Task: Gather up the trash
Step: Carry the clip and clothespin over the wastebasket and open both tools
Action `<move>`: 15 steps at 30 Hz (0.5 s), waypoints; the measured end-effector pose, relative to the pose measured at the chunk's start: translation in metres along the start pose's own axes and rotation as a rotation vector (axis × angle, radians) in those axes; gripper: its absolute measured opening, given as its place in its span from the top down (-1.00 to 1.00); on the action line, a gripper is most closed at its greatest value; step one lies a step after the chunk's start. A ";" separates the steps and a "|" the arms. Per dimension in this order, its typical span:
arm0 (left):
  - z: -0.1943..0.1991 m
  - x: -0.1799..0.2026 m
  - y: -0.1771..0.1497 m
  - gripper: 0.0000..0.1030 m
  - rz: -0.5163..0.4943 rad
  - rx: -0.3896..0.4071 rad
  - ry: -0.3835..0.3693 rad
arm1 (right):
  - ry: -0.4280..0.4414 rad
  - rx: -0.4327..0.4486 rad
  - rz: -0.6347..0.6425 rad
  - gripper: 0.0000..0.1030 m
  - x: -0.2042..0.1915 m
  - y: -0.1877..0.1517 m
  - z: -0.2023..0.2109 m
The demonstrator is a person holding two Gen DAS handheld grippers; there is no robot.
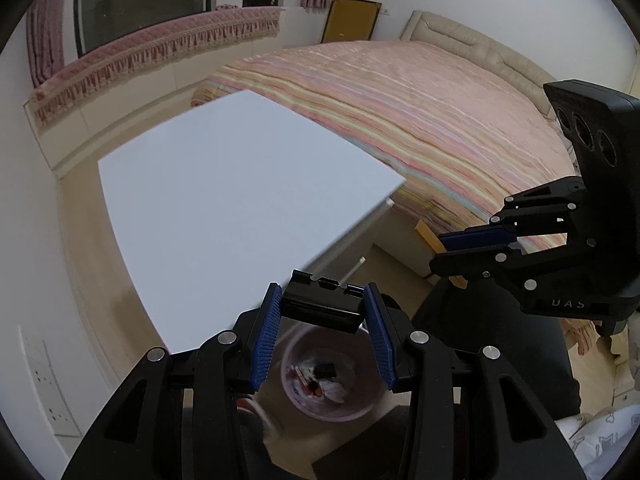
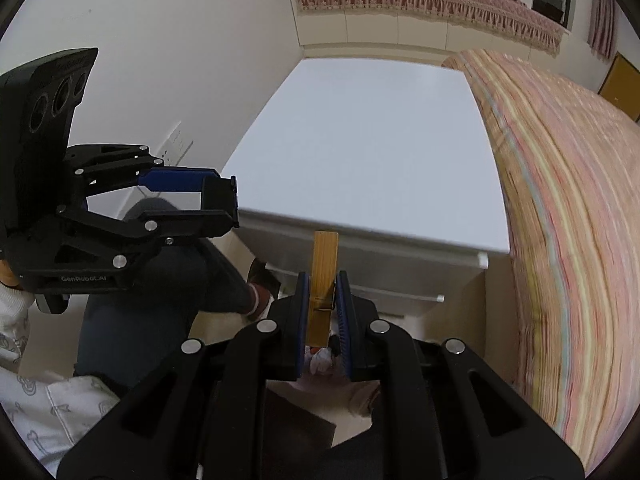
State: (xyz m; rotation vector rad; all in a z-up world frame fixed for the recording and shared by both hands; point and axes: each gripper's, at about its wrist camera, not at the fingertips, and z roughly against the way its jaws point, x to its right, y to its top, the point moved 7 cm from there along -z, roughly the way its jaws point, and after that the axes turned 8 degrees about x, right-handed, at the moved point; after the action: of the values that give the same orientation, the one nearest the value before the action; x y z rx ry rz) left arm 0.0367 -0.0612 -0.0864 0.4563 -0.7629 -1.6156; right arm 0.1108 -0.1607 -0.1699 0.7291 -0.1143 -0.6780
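The left gripper (image 1: 323,312) was clenched on a black plastic clip (image 1: 322,304), held above a pink trash bin (image 1: 352,410) on the floor, off the near edge of the white desk (image 1: 224,200). The right gripper (image 2: 323,300) was clamped on a wooden clothespin (image 2: 322,280), upright between its pads, off the desk's front edge. A striped bed (image 2: 560,220) lay beside the desk.
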 end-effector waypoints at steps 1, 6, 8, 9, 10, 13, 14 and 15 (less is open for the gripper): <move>0.000 0.003 -0.004 0.20 0.002 -0.003 -0.004 | 0.003 -0.005 -0.005 0.75 0.000 -0.004 -0.001; -0.001 0.013 -0.021 0.20 0.004 -0.024 -0.011 | 0.025 -0.026 -0.016 0.75 -0.003 -0.024 -0.002; -0.002 0.016 -0.026 0.20 0.007 -0.030 -0.014 | 0.033 -0.031 -0.019 0.75 -0.006 -0.032 -0.003; -0.001 0.017 -0.027 0.20 0.008 -0.031 -0.015 | 0.039 -0.032 -0.022 0.75 -0.007 -0.034 -0.003; -0.001 0.017 -0.028 0.20 0.008 -0.032 -0.017 | 0.044 -0.033 -0.026 0.75 -0.009 -0.036 -0.001; -0.002 0.019 -0.032 0.20 0.013 -0.037 -0.023 | 0.055 -0.034 -0.030 0.75 -0.011 -0.038 -0.001; -0.002 0.020 -0.033 0.20 0.013 -0.038 -0.025 | 0.059 -0.034 -0.031 0.75 -0.012 -0.039 -0.001; -0.002 0.021 -0.034 0.20 0.014 -0.039 -0.027 | 0.061 -0.035 -0.033 0.74 -0.013 -0.041 -0.001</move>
State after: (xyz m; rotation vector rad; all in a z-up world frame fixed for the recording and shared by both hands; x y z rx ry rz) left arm 0.0100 -0.0804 -0.1091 0.4012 -0.7513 -1.6236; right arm 0.0797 -0.1746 -0.1952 0.7186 -0.0343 -0.6864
